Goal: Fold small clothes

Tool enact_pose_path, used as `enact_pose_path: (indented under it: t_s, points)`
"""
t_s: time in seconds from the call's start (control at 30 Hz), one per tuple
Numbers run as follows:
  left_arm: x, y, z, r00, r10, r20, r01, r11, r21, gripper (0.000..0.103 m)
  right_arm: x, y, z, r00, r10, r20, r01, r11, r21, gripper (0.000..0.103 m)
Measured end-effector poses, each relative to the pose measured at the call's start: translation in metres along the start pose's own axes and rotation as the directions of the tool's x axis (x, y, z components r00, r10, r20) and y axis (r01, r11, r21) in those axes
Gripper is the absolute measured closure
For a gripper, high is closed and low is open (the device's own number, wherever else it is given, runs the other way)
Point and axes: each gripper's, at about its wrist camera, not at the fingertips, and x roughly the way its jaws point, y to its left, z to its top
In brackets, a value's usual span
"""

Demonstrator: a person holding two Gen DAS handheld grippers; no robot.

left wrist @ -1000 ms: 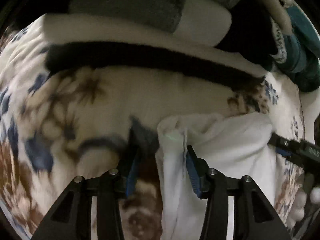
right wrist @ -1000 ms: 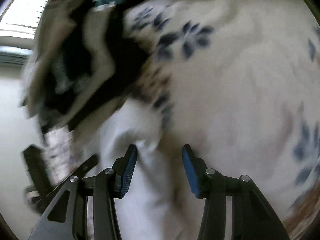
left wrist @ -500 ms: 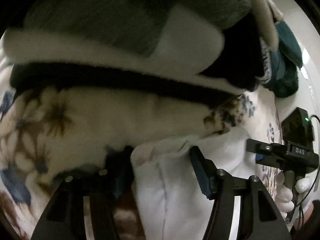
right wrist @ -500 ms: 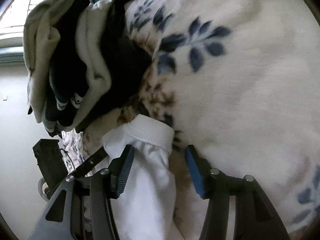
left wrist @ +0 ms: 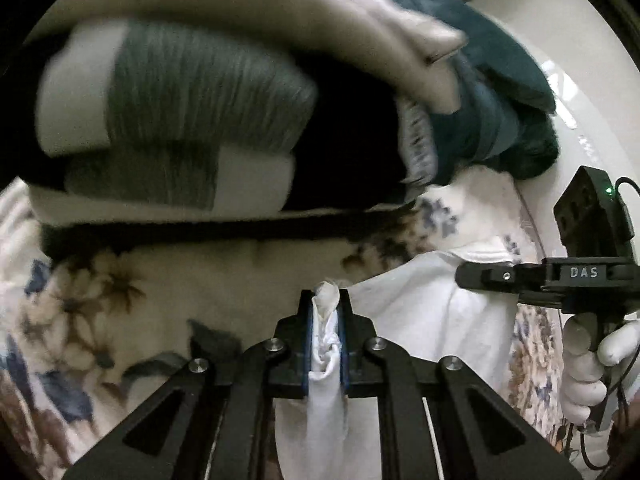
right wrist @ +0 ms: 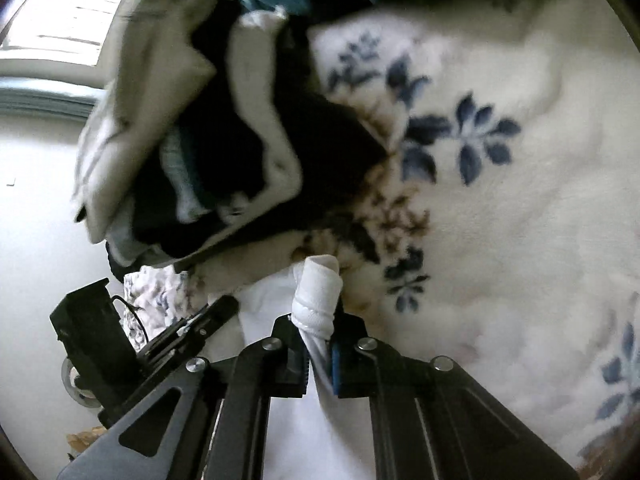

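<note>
A small white garment lies on a floral blanket. My left gripper is shut on a bunched edge of it, the cloth sticking out past the blue pads. My right gripper is shut on a rolled white hem of the same garment. In the left wrist view the right gripper shows at the right, over the garment's far side. In the right wrist view the left gripper shows at the lower left.
A stack of folded clothes in grey, cream, black and teal sits just behind the garment; it also shows in the right wrist view. The blanket spreads to the right. A window is at far left.
Both grippers were open around the garment's edges and have closed on them. The left wrist view has come nearer to the stack of clothes.
</note>
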Motion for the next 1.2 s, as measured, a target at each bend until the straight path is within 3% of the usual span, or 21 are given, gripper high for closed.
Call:
enact_pose_path:
  t_s: [0.3,0.37,0.67,0.8,0.9,0.97,1.03,1.1,1.2]
  points:
    - [-0.066,-0.027,-0.011,0.994,-0.04,0.101,0.037,0.999,0.032,0.095,-0.045,0.035,-0.039,0.995,0.012,0.099,-0.007,0.999,-0.054,0.096]
    - [-0.071,-0.038,-0.015,0.992,-0.055,0.117,0.051,0.998,0.034,0.095,-0.073,0.032,-0.047,0.993,0.022,0.119,-0.014,0.997,-0.071,0.096]
    - [-0.139,-0.072,-0.074,0.982,-0.092,0.168,0.083,0.995,0.062,0.095,-0.127,0.054,-0.135,0.985,0.065,0.162,-0.045,0.991,-0.124,0.096]
    - [-0.156,-0.075,-0.117,0.989,-0.091,0.116,0.088,0.996,0.036,0.094,-0.137,0.055,-0.187,0.988,0.06,0.142,-0.041,0.991,-0.13,0.096]
    - [-0.154,-0.068,-0.165,0.996,-0.09,-0.011,0.09,0.996,-0.024,0.089,-0.128,0.048,-0.23,0.997,0.035,0.063,-0.027,0.991,-0.129,0.094]
    - [-0.152,-0.06,-0.193,0.991,-0.094,-0.094,0.088,0.994,-0.066,0.08,-0.112,0.037,-0.26,0.999,-0.012,-0.039,0.007,0.992,-0.129,0.086]
    - [-0.152,-0.048,-0.223,0.977,-0.098,-0.187,0.075,0.989,-0.124,0.079,-0.098,0.02,-0.285,0.987,-0.064,-0.145,0.049,0.993,-0.107,0.053]
    - [-0.155,-0.033,-0.243,0.963,-0.074,-0.26,0.03,0.985,-0.168,0.079,-0.096,0.006,-0.3,0.982,-0.061,-0.177,0.047,0.996,-0.078,0.052]
    - [-0.162,-0.017,-0.244,0.96,-0.032,-0.28,-0.019,0.984,-0.177,0.078,-0.104,-0.015,-0.307,0.984,-0.051,-0.168,0.054,0.998,0.015,0.052]
